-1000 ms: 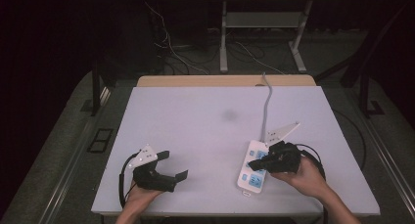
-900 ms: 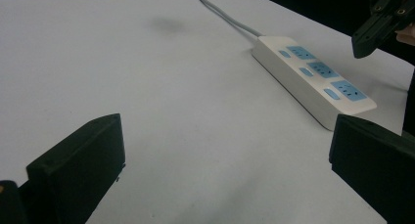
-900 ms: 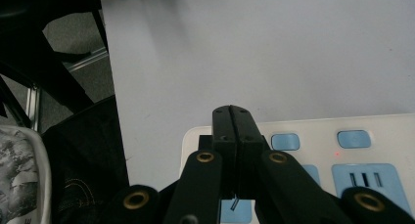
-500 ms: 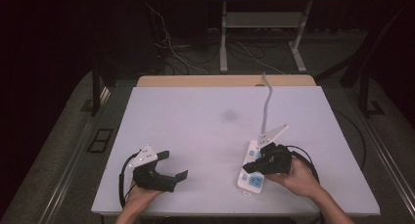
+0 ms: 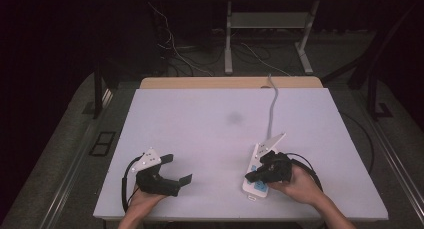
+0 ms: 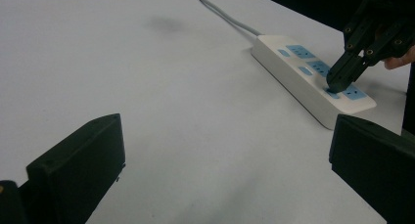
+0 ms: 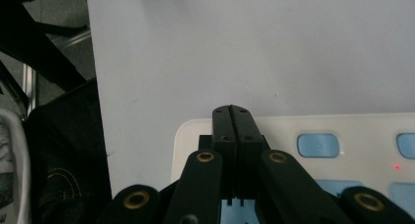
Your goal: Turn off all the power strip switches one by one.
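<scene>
A white power strip (image 5: 257, 154) with blue sockets lies at the table's front right, its grey cable (image 5: 272, 106) running to the far edge. My right gripper (image 5: 250, 177) is shut with nothing between its jaws, and its tip is down on the strip's near end. In the left gripper view the right gripper (image 6: 338, 78) touches a blue patch on the power strip (image 6: 293, 62). Seen along its own jaws, the right gripper (image 7: 231, 112) stays pressed together over the power strip (image 7: 342, 128), where a small red light (image 7: 397, 166) glows. My left gripper (image 5: 176, 169) stands open at the front left, its jaws wide apart over bare table (image 6: 227, 131).
The white table (image 5: 210, 124) has a wooden strip (image 5: 230, 82) along its far edge. Behind it are desk legs (image 5: 228, 44) and loose cables on a dark floor. A faint grey smudge (image 5: 234, 118) marks the tabletop's middle. The person's trouser leg (image 7: 63, 150) sits beside the table's front edge.
My right gripper has shifted left and toward the front edge, bringing its shut tip down onto the strip's near end. The left gripper has not moved.
</scene>
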Demonstrator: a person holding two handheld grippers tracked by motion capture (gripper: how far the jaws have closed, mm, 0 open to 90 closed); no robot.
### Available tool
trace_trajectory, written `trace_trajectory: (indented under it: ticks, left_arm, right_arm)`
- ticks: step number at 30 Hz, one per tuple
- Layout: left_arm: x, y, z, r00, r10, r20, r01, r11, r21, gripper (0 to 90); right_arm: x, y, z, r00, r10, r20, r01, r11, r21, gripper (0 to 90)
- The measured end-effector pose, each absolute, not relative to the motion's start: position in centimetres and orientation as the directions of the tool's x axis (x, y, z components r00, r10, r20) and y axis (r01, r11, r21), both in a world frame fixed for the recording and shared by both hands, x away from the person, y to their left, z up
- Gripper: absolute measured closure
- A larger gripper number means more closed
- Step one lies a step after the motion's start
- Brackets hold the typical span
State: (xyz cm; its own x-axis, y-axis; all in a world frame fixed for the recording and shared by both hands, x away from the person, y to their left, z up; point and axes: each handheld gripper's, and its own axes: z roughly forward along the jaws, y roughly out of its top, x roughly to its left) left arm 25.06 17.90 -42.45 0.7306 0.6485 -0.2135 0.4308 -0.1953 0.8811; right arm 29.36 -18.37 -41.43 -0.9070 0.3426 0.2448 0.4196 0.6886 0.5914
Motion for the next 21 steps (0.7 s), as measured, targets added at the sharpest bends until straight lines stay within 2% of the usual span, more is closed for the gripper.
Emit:
trace_trajectory:
  ticks: [10, 14, 21]
  left_arm:
    - [25.06, 17.84, -42.48, 0.731, 0.648, -0.212, 0.43, -0.197, 0.881, 0.0]
    - [25.08, 17.79, -42.48, 0.733, 0.646, -0.211, 0.429, -0.2, 0.881, 0.0]
    - [25.11, 17.86, -42.47, 0.735, 0.642, -0.218, 0.429, -0.191, 0.883, 0.0]
  right_arm:
    - [29.22, -18.5, -41.61, -0.907, 0.343, 0.244, 0.418, 0.676, 0.606, 90.0]
    - [29.4, -19.08, -42.08, -0.892, 0.346, 0.291, 0.451, 0.637, 0.626, 90.0]
    - [29.01, -18.8, -42.03, -0.901, 0.352, 0.253, 0.43, 0.647, 0.63, 90.0]
